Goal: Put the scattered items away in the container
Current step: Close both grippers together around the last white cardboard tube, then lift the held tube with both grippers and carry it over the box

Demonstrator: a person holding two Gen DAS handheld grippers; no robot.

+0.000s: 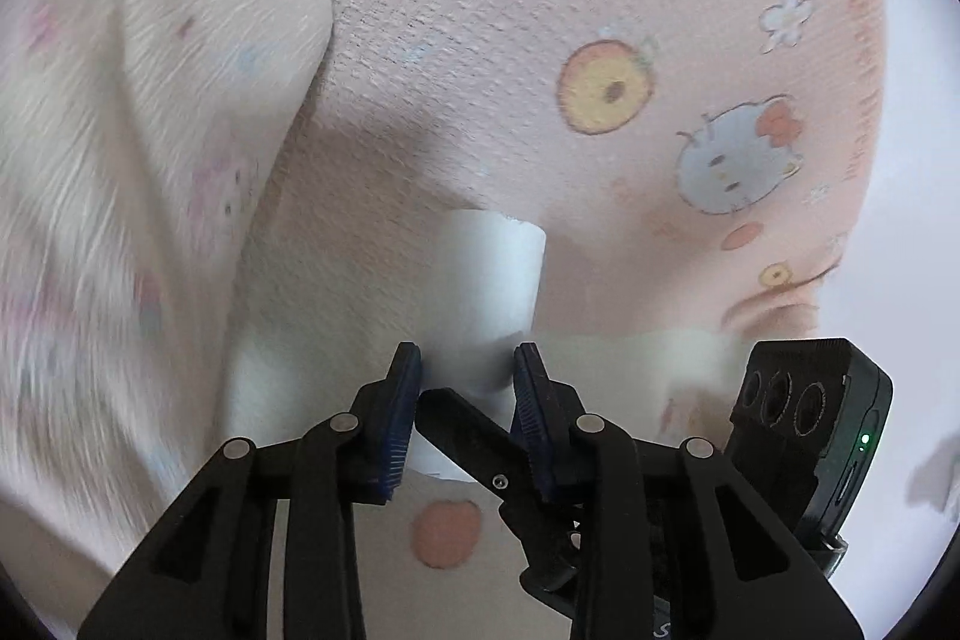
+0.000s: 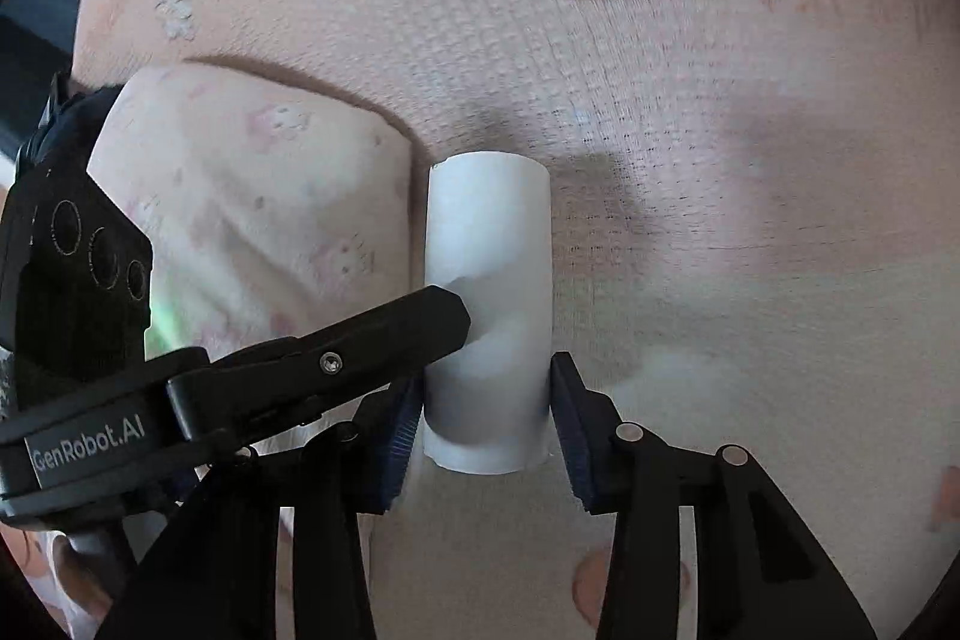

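A white paper tube (image 1: 492,274) is held a little above a pink printed cloth (image 1: 480,10), with both grippers on it. In the left wrist view my left gripper (image 1: 468,364) has its blue pads against the tube's two sides. One black finger of the right gripper (image 1: 468,430) crosses just below them. In the right wrist view my right gripper (image 2: 486,388) is shut on the tube (image 2: 486,232) near its lower end. A finger of the left gripper (image 2: 432,316) presses a dent into the tube's side. No container is in view.
A cream cloth with faint pink prints (image 1: 120,160) lies bunched on the left, right beside the tube (image 2: 252,196). The pink cloth (image 2: 720,160) with fruit and cat prints fills the rest. A white surface (image 1: 912,160) shows past its right edge.
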